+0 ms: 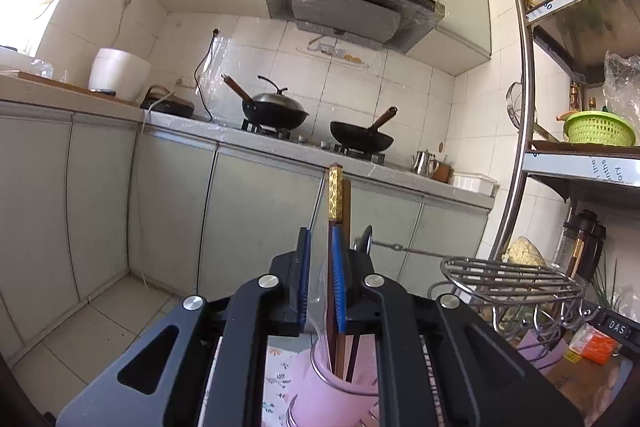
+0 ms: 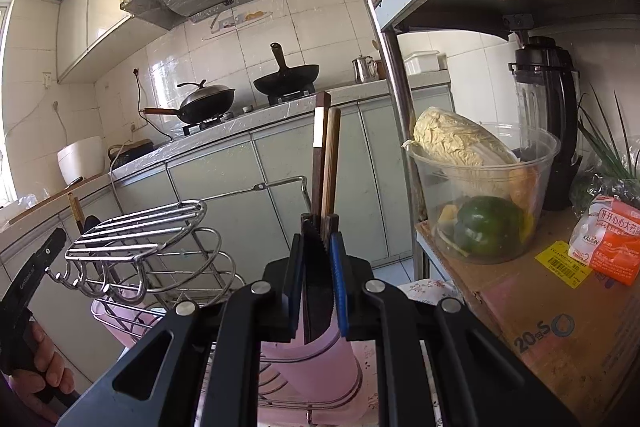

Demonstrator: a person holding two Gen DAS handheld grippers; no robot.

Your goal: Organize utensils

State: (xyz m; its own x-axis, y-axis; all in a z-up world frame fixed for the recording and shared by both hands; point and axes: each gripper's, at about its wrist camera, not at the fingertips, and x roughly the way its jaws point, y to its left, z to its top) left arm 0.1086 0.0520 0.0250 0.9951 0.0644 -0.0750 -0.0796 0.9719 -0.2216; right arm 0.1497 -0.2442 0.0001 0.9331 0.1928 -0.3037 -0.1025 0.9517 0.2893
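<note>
Left gripper (image 1: pixel 320 267) stands with a gap between its blue pads; a gold-tipped chopstick (image 1: pixel 335 195) rests against the right-hand pad, so it looks released rather than clamped. That chopstick and a plain brown one (image 1: pixel 347 203) stand upright in the pink cup (image 1: pixel 332 387) at six o'clock in the left wrist view. A wire rack (image 1: pixel 512 275) sits at four o'clock.

Right gripper (image 2: pixel 320 267) is clenched on a dark serrated blade (image 2: pixel 318 287), probably a knife. Two chopsticks (image 2: pixel 326 155) rise behind it at twelve o'clock; whether the pads pinch them too, I cannot tell. A pink holder (image 2: pixel 312 355) waits below at six o'clock.

Chopsticks are light, stiff and slick, so taking them mid-shaft would likely stop them pivoting. The blade is stiff and sharp.

At three o'clock, a clear tub (image 2: pixel 484 199) holds a cabbage (image 2: pixel 460 139) and a green pepper (image 2: pixel 488 227).
</note>
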